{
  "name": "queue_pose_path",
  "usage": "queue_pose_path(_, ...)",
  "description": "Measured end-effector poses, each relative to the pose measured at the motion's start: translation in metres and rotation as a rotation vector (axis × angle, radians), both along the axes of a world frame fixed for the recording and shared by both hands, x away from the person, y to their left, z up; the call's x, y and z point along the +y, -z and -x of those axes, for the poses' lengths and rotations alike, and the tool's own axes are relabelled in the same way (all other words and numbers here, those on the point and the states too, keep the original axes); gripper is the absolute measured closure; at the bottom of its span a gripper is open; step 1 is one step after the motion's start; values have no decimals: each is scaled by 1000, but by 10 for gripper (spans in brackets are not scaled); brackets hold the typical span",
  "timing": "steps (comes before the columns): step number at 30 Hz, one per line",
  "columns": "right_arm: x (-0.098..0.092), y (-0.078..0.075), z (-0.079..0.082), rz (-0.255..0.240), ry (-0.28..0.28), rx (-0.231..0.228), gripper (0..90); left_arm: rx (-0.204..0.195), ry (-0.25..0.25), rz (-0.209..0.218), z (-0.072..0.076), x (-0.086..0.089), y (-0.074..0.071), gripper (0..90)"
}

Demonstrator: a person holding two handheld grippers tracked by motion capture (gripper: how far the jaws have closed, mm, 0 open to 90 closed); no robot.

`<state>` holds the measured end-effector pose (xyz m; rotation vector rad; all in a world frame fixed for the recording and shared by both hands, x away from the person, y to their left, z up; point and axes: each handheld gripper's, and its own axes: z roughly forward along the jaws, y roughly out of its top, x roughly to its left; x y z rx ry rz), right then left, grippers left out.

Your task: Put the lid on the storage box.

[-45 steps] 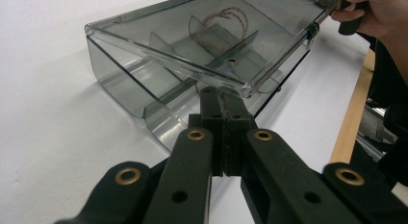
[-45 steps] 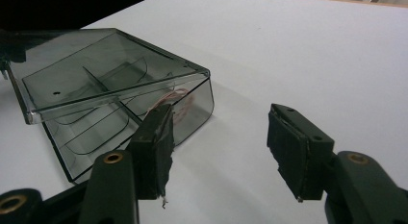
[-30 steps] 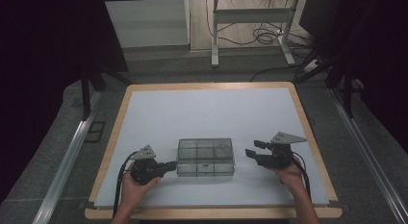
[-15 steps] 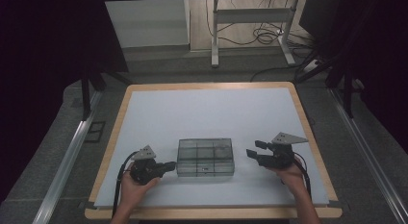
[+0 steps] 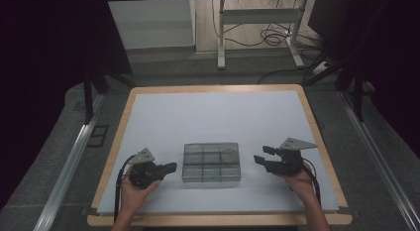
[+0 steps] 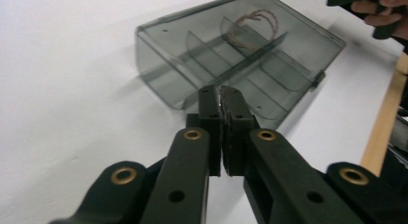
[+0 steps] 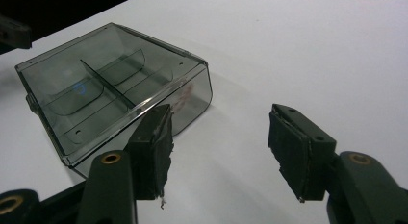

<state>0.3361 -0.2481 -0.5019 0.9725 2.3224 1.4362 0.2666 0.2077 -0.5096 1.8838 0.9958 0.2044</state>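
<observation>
Smoky plastic box (image 5: 212, 162) sits closed, untouched on the tabletop (image 5: 213, 117); left gripper (image 5: 168, 167) jaws closed empty, right gripper (image 5: 260, 156) jaws wide, empty.

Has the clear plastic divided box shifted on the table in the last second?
No. The clear plastic divided box sits at the same spot relative to the table's wooden front edge.

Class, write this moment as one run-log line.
left gripper: shut, empty | right gripper: open, empty | compartment box: closed, between both, untouched
</observation>
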Motion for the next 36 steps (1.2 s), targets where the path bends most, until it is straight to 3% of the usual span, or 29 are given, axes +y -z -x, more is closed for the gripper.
queue_pose_path(7, -4, 0, 1, 16, 12, 5, 394, 3, -67, -1, -4, 20, 1, 733)
queue_pose_path(12, -9, 1, 2, 19, 21, 8, 390, -29, -143, -32, -5, 28, 3, 509)
queue_pose_path(14, -11, 2, 2, 27, 25, 9, 389, -23, -172, -52, -7, 29, 6, 389)
queue_pose_path(15, -12, 3, 2, 28, 29, 11, 389, -17, -174, -54, -8, 30, 8, 373)
queue_pose_path(21, -19, 6, 2, 62, 54, 21, 382, -1, -166, -59, -11, 32, 11, 337)
queue_pose_path(36, -20, 8, 2, 69, 60, 13, 372, 2, -153, -64, -12, 32, 11, 313)
